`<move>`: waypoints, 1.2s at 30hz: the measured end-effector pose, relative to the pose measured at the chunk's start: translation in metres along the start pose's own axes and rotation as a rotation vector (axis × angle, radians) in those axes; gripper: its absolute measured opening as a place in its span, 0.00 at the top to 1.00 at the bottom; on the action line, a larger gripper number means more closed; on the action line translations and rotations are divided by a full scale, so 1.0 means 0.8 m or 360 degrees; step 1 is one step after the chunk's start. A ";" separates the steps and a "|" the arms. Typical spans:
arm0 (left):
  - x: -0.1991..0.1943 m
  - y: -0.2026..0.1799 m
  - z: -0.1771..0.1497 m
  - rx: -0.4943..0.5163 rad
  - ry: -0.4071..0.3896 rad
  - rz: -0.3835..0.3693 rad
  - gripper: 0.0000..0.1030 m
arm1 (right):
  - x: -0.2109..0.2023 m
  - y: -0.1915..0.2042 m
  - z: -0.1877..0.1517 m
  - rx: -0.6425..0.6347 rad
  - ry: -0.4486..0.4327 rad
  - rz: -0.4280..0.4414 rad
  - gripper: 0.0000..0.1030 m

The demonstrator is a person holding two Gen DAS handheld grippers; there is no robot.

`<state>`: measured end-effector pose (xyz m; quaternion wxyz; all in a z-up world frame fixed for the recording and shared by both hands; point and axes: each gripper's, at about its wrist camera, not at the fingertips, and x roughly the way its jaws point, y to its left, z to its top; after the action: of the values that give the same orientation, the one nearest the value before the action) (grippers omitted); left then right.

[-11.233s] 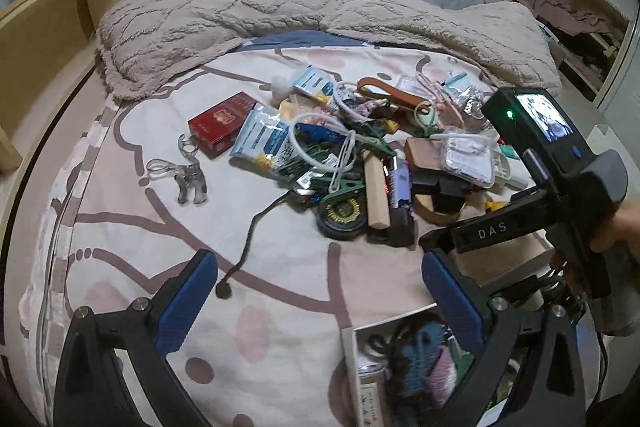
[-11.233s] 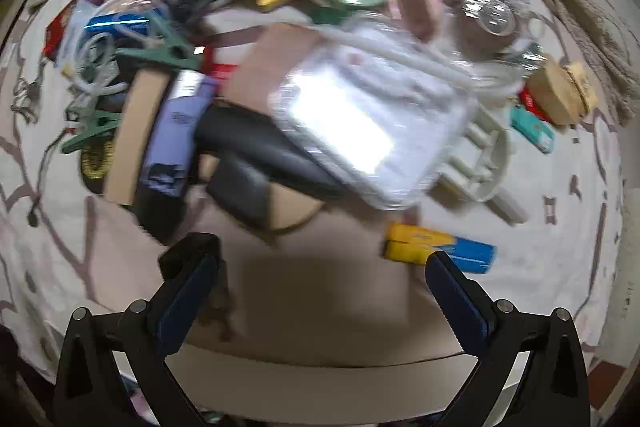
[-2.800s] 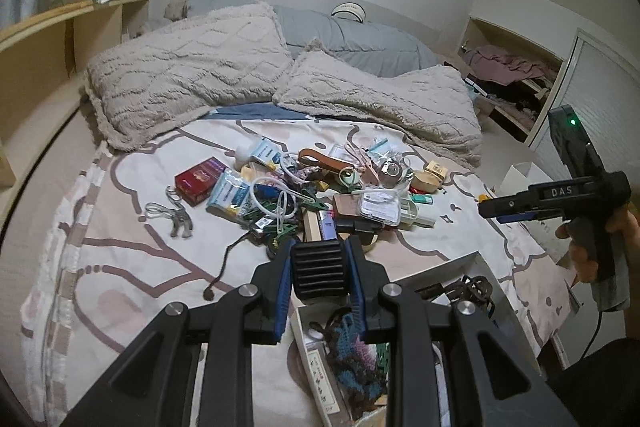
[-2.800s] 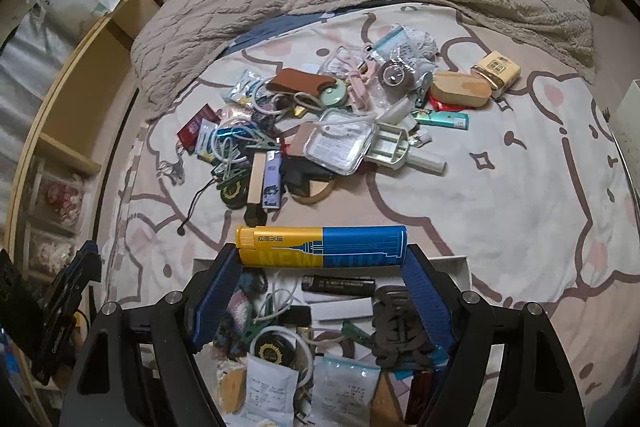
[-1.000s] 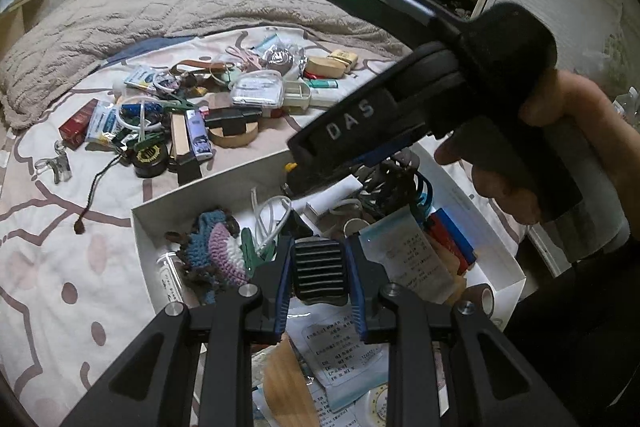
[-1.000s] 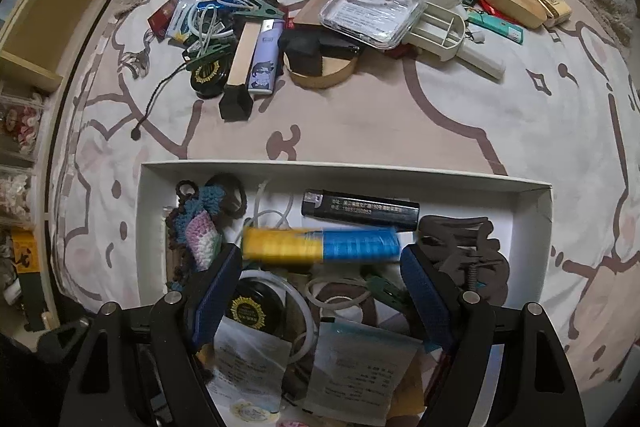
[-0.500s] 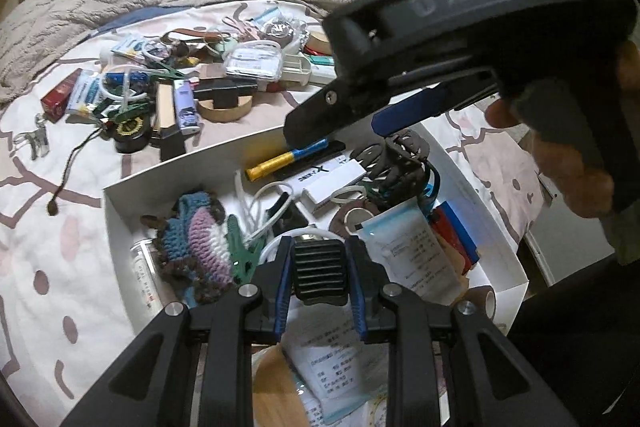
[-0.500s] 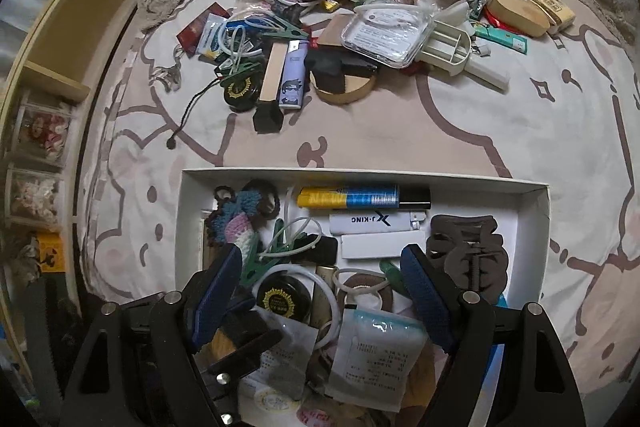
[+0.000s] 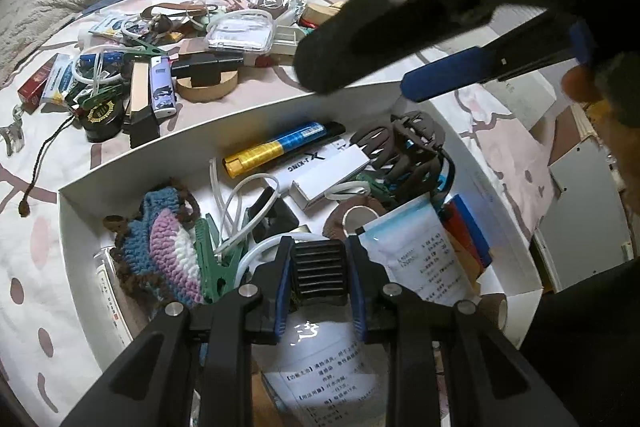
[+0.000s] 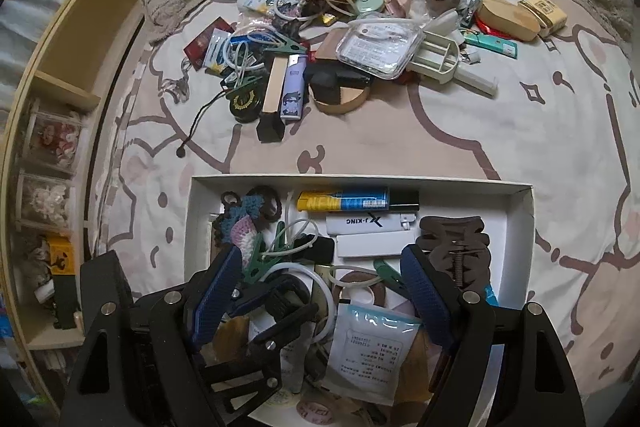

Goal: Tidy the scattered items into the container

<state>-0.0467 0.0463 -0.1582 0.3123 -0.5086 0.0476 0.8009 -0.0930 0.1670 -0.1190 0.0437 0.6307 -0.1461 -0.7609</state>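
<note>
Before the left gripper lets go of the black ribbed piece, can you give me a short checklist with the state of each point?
1. Left gripper holds the ribbed piece: ok, pads clamp both its sides.
2. Left gripper is above the box: ok, box contents lie below it.
3. Free spot under the piece: not ok, a cable and papers crowd that place.
4. Right gripper empty and open: ok, nothing between its pads.
5. Yellow-blue lighter is inside the box: ok, beside the far wall.
6. Right gripper out of the way: cannot tell, it crosses the left view above the box.
</note>
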 end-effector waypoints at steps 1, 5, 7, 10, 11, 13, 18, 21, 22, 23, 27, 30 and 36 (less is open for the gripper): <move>0.000 -0.002 -0.001 0.0023 -0.0007 0.0029 0.62 | -0.001 -0.002 0.000 0.0001 -0.0004 -0.0008 0.21; -0.010 -0.002 -0.002 -0.0005 -0.0078 0.0050 0.19 | -0.006 -0.007 0.001 0.0017 -0.0029 -0.0025 0.21; -0.014 -0.001 0.001 -0.0014 -0.0079 0.0035 0.19 | -0.006 -0.009 0.001 0.0024 -0.0026 -0.0021 0.21; -0.018 0.002 0.003 -0.0023 -0.0097 0.0037 0.19 | -0.007 -0.008 0.001 0.0020 -0.0029 -0.0030 0.21; -0.019 0.003 0.003 -0.0029 -0.0100 0.0033 0.19 | -0.007 -0.008 0.001 0.0020 -0.0030 -0.0029 0.21; -0.020 0.006 0.004 -0.0038 -0.0102 0.0035 0.19 | -0.007 -0.008 0.001 0.0020 -0.0033 -0.0026 0.21; -0.026 0.010 0.005 -0.0059 -0.0117 0.0036 0.19 | -0.009 -0.007 0.001 0.0008 -0.0047 -0.0031 0.21; -0.031 0.014 0.007 -0.0067 -0.0135 0.0042 0.19 | -0.011 -0.008 0.001 -0.0009 -0.0071 -0.0030 0.21; -0.034 0.017 0.007 -0.0073 -0.0142 0.0043 0.19 | -0.014 -0.007 0.000 -0.0027 -0.0099 -0.0037 0.21; -0.036 0.019 0.008 -0.0079 -0.0150 0.0046 0.19 | -0.017 -0.006 0.000 -0.0050 -0.0135 -0.0051 0.21; -0.049 0.030 0.012 -0.0102 -0.0190 0.0071 0.19 | -0.029 -0.006 -0.001 -0.0101 -0.0237 -0.0051 0.21; -0.062 0.041 0.015 -0.0123 -0.0230 0.0097 0.19 | -0.035 -0.008 -0.002 -0.0120 -0.0283 -0.0046 0.21; -0.091 0.056 0.018 -0.0121 -0.0325 0.0214 0.18 | -0.043 -0.010 -0.006 -0.0185 -0.0366 -0.0064 0.14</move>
<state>-0.0617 -0.0168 -0.1005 0.2417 -0.4315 0.0193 0.8689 -0.0804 0.1829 -0.0892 0.0478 0.5387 -0.0933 -0.8360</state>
